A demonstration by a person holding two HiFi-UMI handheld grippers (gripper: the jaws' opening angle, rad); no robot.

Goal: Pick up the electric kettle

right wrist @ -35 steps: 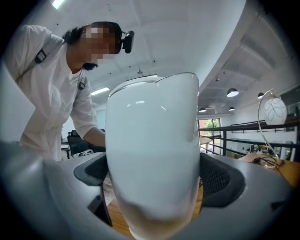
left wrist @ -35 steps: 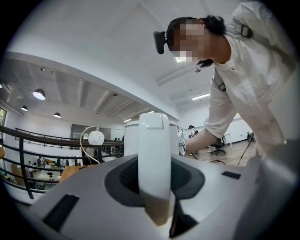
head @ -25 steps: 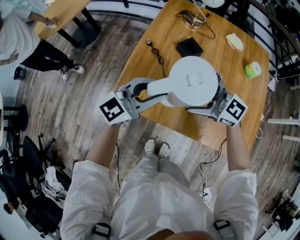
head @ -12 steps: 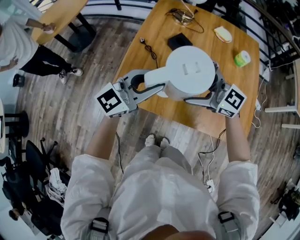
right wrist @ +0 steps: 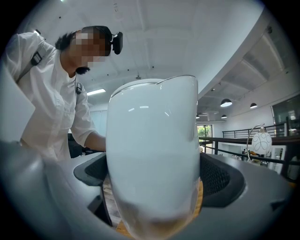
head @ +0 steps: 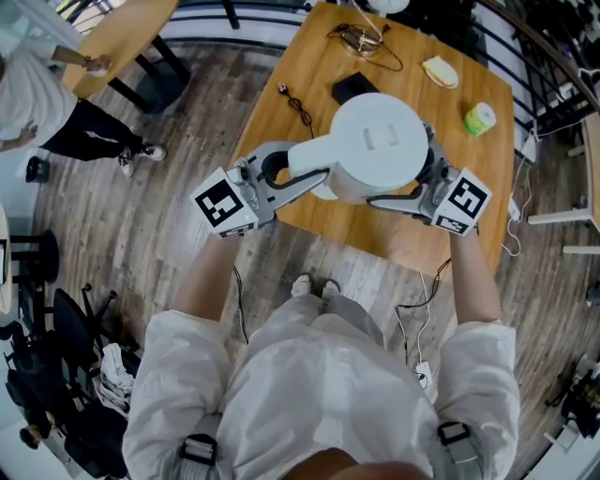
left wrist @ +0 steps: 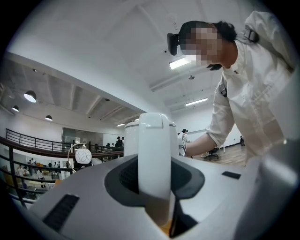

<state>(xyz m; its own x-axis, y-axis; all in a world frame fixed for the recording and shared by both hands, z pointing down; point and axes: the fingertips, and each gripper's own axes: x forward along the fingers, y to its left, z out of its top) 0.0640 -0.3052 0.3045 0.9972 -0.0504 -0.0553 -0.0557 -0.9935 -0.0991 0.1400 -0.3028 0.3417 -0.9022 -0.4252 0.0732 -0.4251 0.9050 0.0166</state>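
The white electric kettle (head: 380,145) hangs over the near part of the wooden table (head: 469,159), carried between both grippers. My left gripper (head: 279,183) is shut on the kettle's handle (head: 305,173). In the left gripper view the handle (left wrist: 157,150) stands upright between the pads of that gripper (left wrist: 157,187). My right gripper (head: 410,185) is shut on the kettle's body from the opposite side. In the right gripper view the rounded white body (right wrist: 152,150) fills the gap of that gripper (right wrist: 152,190). The kettle hides the table under it.
On the table behind the kettle lie a black box (head: 354,86), a black cable (head: 298,105), a green tape roll (head: 479,118) and a wire tangle (head: 361,37). Another person (head: 37,103) stands at the far left beside a second table (head: 122,28). Chairs (head: 66,375) stand at lower left.
Both grippers have risen with the kettle held between them, most of it in the first half second. The grips look the same.
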